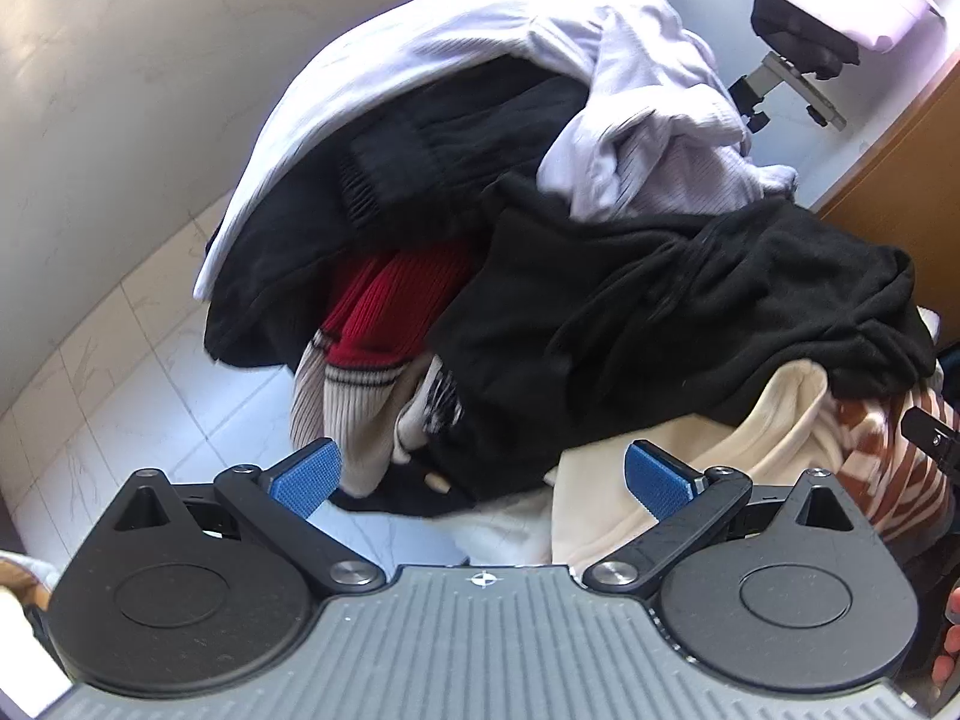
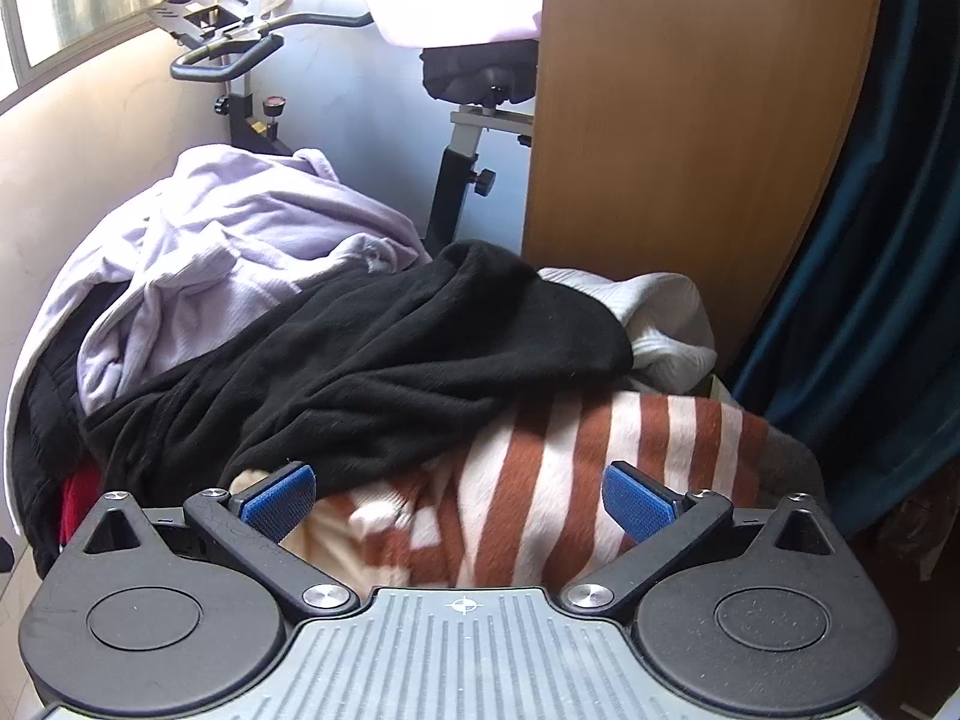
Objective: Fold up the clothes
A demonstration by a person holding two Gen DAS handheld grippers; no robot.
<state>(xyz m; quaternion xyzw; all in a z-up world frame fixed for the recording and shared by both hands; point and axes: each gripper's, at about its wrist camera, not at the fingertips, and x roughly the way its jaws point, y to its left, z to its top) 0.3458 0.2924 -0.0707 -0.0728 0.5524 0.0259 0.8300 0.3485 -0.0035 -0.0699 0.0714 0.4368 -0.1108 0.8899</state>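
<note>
Looking through the left wrist view first, I have the left claw (image 1: 480, 474) spread wide and empty, low in front of the heap of clothes (image 1: 540, 276), where a black garment (image 1: 660, 312) drapes over a cream one (image 1: 720, 456) and a red ribbed knit (image 1: 396, 306) is wedged beneath. My worry is that these pieces overlap so closely that pinching the black cloth would drag its neighbours along, or tip the lavender top (image 1: 648, 120) off the crown. Free room lies to my left, over the tiled floor (image 1: 150, 384); the wall (image 1: 120, 90) curves round beyond it. On the right wrist view, the right claw (image 2: 459, 501) also stands apart, holding nothing, just above a brown-and-white striped piece (image 2: 570, 462) that looks blurred, so I cannot tell whether the pads touch it. The wooden panel (image 2: 690, 120) rises just beside the heap on that side, with a dark curtain (image 2: 870, 300) past it, so a wide lift to the right risks knocking the board. An exercise bike (image 2: 240, 60) stands behind the heap, limiting any forward swing.
</note>
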